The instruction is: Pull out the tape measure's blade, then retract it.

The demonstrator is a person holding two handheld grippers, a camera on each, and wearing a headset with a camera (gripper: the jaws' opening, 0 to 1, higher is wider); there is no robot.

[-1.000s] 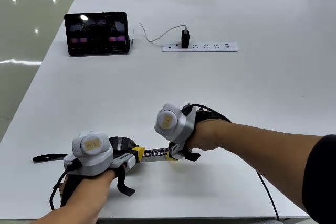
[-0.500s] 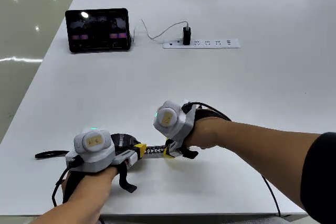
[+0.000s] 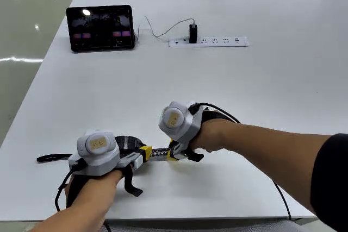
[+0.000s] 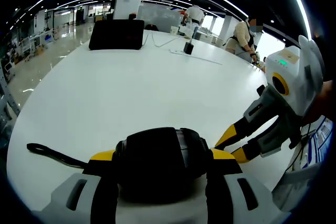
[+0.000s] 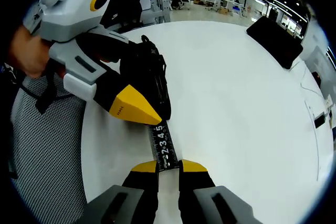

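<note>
A black tape measure case (image 3: 126,144) lies near the white table's front edge, and my left gripper (image 3: 140,151) is shut on it. In the left gripper view the case (image 4: 159,167) sits between the yellow-tipped jaws. A short length of blade (image 3: 158,152) runs right from the case. My right gripper (image 3: 173,155) is shut on the blade's end. The right gripper view shows the blade (image 5: 162,142), numbered 2 to 5, going from my right gripper (image 5: 168,168) to the case (image 5: 151,74). The case's black strap (image 3: 52,158) trails left on the table.
A dark tablet (image 3: 100,28) stands at the back left of the table (image 3: 244,91). A white power strip (image 3: 215,42) with a black plug (image 3: 192,33) and thin cable lies behind. A mesh chair (image 5: 47,145) is below the table's front edge. People stand far off.
The right gripper has come slightly closer to the case, so the exposed blade looks a little shorter. The left gripper still holds the case in place. The head camera shifted a bit.
</note>
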